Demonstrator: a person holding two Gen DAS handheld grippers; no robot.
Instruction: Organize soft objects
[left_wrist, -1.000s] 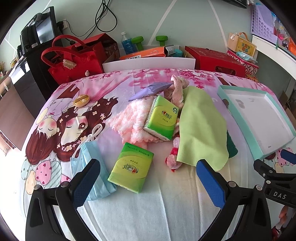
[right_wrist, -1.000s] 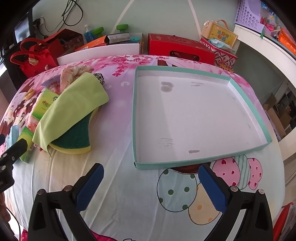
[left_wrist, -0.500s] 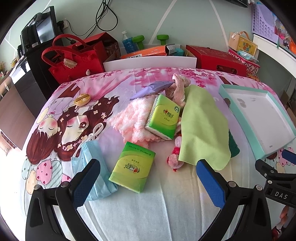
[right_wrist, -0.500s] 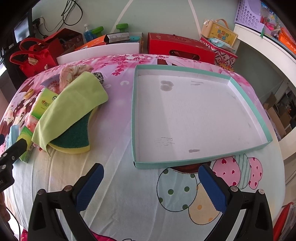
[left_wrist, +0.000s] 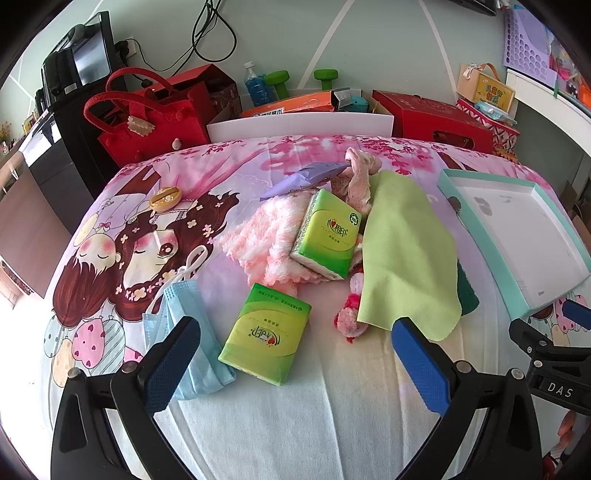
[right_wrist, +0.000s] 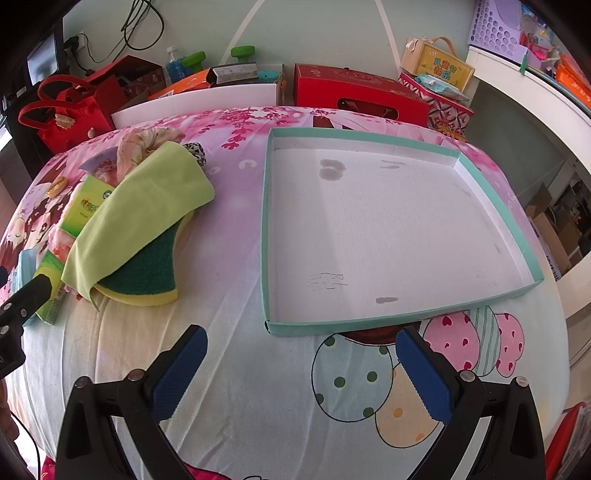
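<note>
Bright, even daylight fills both fisheye views, washing the near cloth pale, with soft faint shadows, strong barrel bending and black vignetting at the rims, and sharp focus throughout.

We see a green cloth (left_wrist: 404, 251) draped over a sponge (right_wrist: 147, 273), two tissue packs (left_wrist: 266, 334), a crumpled face mask (left_wrist: 188, 332), and a shallow tray (right_wrist: 369, 325).
</note>
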